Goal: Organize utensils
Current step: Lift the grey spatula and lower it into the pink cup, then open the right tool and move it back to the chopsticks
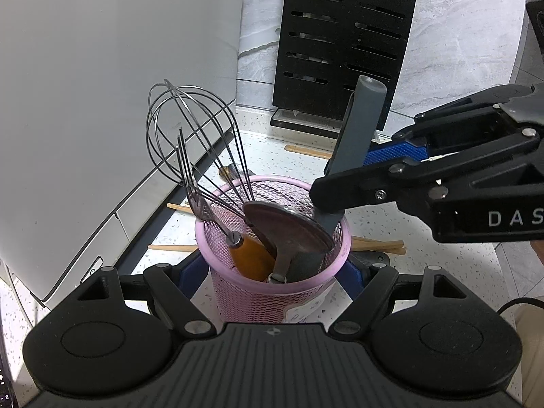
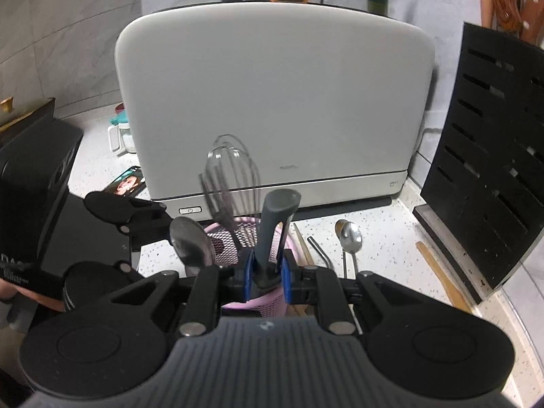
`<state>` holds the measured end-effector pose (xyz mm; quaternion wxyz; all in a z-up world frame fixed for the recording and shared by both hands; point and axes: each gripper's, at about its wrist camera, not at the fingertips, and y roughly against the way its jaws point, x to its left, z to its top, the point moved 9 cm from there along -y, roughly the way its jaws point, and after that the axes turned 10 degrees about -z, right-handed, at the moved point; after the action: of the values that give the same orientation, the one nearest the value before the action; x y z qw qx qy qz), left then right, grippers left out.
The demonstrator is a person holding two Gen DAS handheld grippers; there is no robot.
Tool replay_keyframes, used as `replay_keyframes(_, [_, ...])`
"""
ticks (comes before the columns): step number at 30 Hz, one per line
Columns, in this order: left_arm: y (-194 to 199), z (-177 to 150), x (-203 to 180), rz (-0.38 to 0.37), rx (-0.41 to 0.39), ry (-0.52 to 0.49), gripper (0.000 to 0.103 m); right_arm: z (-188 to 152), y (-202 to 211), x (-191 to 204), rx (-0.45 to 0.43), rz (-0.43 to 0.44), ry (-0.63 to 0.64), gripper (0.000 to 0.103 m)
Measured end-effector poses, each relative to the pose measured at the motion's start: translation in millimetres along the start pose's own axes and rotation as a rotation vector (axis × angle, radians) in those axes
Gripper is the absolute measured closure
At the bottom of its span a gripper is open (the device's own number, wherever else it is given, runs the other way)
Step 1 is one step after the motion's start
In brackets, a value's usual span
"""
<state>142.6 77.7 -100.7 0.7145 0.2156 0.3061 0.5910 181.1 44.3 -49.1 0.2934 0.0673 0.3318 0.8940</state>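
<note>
Left wrist view looks down into a pink cup (image 1: 278,265) that sits between the two fingers of the left gripper (image 1: 278,272). The fingers press on both sides of the cup, so this gripper is closed on it and keeps it steady on the table (image 1: 265,142). Inside the cup stand a whisk (image 1: 190,136), a big spoon (image 1: 289,227) and something with an orange handle (image 1: 251,255).

Coming in from the right of that view is the right gripper (image 1: 343,170). It has a gray handle (image 1: 360,125) held between its blue pads (image 1: 394,153). The low end of the gray handle is already inside the cup, by the far rim.

In the right wrist view, the right gripper (image 2: 267,272) sits just above the cup (image 2: 268,292), with the gray handle (image 2: 275,231) standing up between its pads. The pads are close together around the handle, touching or almost touching it. I think the step now is putting this gray tool into the cup.

Next, I think the right gripper should open and back away without bumping the whisk (image 2: 231,176).

More things lie on the table past the right gripper and a bit to its right: two spoons (image 2: 348,238), a metal straw (image 2: 321,248) and some chopsticks (image 2: 302,244). A black knife block (image 2: 493,170) stands farther right. Those loose things likely go in next.
</note>
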Motion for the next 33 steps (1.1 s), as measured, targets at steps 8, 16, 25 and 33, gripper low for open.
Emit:
replay_keyframes(8, [-0.6,-0.5,0.7,-0.002,-0.001,0.000,0.011,-1.5,4.8,-0.6,0.025,0.010,-0.015,0.077])
replay_keyframes(16, [0.2,-0.1,1.3,-0.010,0.005,-0.005,0.011,-1.5,21.9,-14.7,0.036,-0.018,-0.014,0.067])
replay_keyframes(25, [4.5,-1.4,7.0,0.002,0.007,0.003,0.012,-15.8,26.5,-41.4,0.103,-0.095,0.024,0.068])
replay_keyframes(33, [12.0,-4.1,9.8,0.004,0.012,0.008,0.015,-33.5,-0.1,-28.5,0.176,-0.068,0.205,0.083])
